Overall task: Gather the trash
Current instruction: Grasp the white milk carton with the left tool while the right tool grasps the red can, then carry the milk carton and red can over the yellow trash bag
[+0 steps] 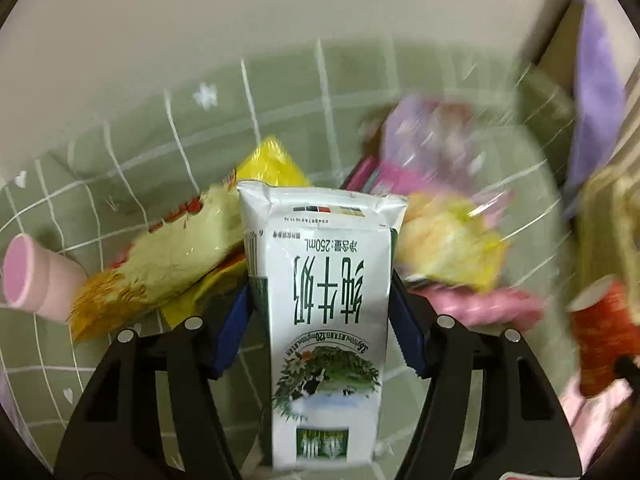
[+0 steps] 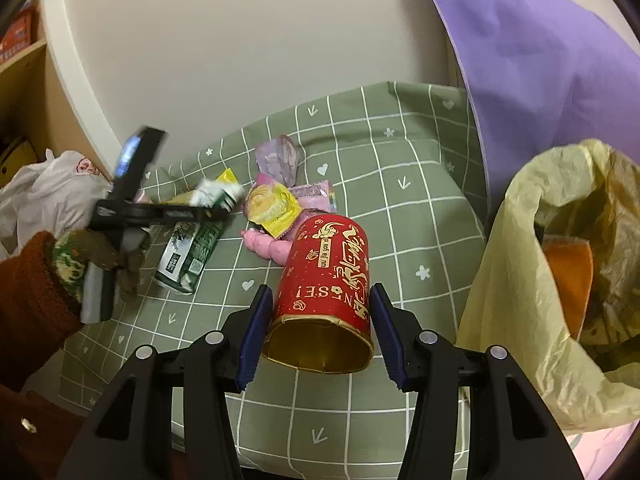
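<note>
My left gripper (image 1: 320,296) is shut on a white and green milk carton (image 1: 324,320), held above the green checked cloth (image 1: 120,168). The carton also shows in the right wrist view (image 2: 192,248), with the left gripper (image 2: 200,212) around it. My right gripper (image 2: 320,300) is shut on a red paper cup (image 2: 328,276) with gold print, its open mouth toward the camera. Snack wrappers lie ahead: a yellow one (image 2: 272,210), a purple one (image 2: 280,158), a pink one (image 2: 316,192). A yellow trash bag (image 2: 560,272) stands open at the right.
A pink cup (image 1: 36,276) lies at the left. A pink toy (image 2: 264,242) lies behind the red cup. A purple pillow (image 2: 540,60) leans on the wall. A white plastic bag (image 2: 52,188) and a wooden shelf (image 2: 24,92) are at the left.
</note>
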Demonstrator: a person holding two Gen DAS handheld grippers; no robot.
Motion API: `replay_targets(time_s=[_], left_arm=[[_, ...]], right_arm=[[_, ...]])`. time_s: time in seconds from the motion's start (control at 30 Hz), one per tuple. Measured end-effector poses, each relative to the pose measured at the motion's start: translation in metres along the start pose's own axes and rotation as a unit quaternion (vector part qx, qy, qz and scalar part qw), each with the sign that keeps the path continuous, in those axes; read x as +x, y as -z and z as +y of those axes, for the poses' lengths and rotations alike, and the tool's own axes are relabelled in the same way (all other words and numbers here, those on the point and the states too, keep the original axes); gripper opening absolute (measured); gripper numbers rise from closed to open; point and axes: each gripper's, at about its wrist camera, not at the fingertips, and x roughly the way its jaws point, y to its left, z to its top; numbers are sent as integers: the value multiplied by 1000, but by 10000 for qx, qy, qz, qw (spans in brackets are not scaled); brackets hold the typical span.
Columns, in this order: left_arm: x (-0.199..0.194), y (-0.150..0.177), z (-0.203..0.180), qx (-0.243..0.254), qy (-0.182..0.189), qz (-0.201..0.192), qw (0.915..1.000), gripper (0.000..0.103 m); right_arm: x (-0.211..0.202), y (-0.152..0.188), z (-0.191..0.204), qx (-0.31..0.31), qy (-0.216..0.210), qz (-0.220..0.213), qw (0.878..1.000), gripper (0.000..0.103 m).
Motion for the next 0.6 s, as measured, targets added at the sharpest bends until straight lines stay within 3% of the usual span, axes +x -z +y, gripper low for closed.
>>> replay_targets(time_s=[0.07, 0.23, 0.6], left_arm=[[-30, 1, -2, -85, 300, -384, 9988, 59], [-93, -6, -16, -54, 634, -1273, 9898, 58], [-177, -30, -97, 818, 1261, -2282, 9619, 58]], right_arm=[[-4, -2, 1, -40, 38, -43, 10000, 47], [-18, -12, 1, -126, 33, -250, 9996, 47], [-97, -34, -23, -120, 486, -1164, 9919, 47]])
